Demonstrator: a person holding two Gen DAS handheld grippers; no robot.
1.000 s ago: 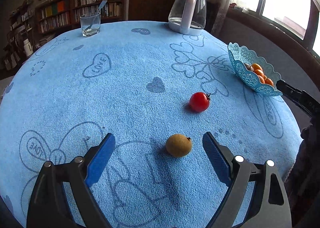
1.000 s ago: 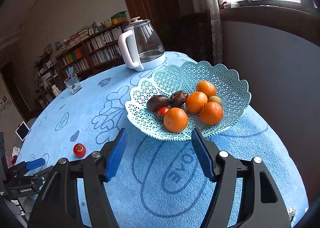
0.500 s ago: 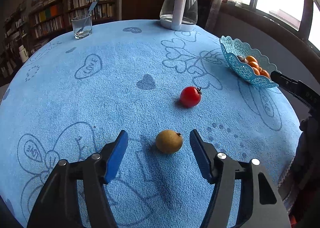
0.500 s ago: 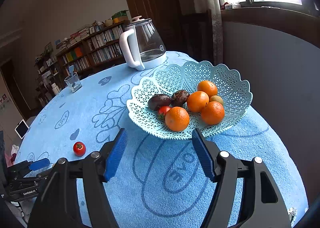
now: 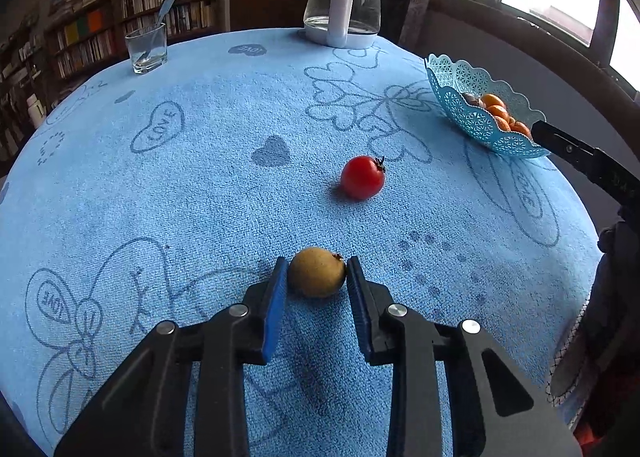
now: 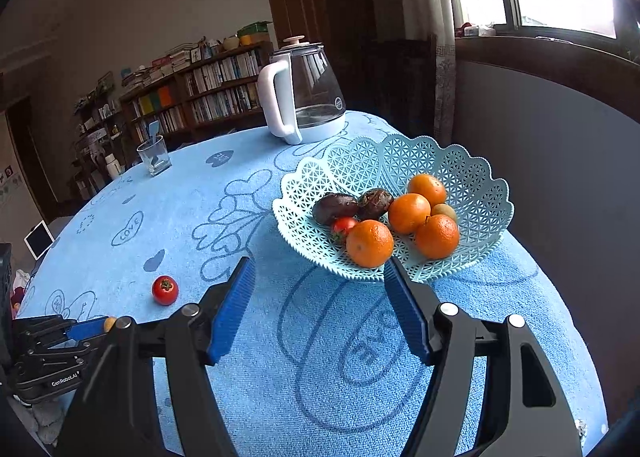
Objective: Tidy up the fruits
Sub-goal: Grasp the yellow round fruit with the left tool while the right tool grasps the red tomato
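Observation:
A brownish-yellow round fruit [image 5: 317, 272] lies on the blue cloth near the table's front. My left gripper [image 5: 317, 265] is closing tight on it, both blue pads touching its sides. A red tomato [image 5: 363, 177] sits a little farther back and to the right, by itself. The light-blue lattice basket [image 6: 472, 173] holds oranges, two dark fruits, a small tomato and a greenish fruit. My right gripper [image 6: 319, 265] hovers open just in front of the basket, nothing between its pads. In the right wrist view the left gripper [image 6: 90, 327] shows at the bottom left.
A glass kettle [image 5: 342, 9] with a white handle stands at the back of the round table, and a drinking glass [image 5: 146, 49] at the back left. Bookshelves line the far wall. The basket sits close to the table's right edge, beside a window wall.
The left gripper's jaws have come together from wide apart onto the brownish fruit. The right gripper and the basket have kept their places.

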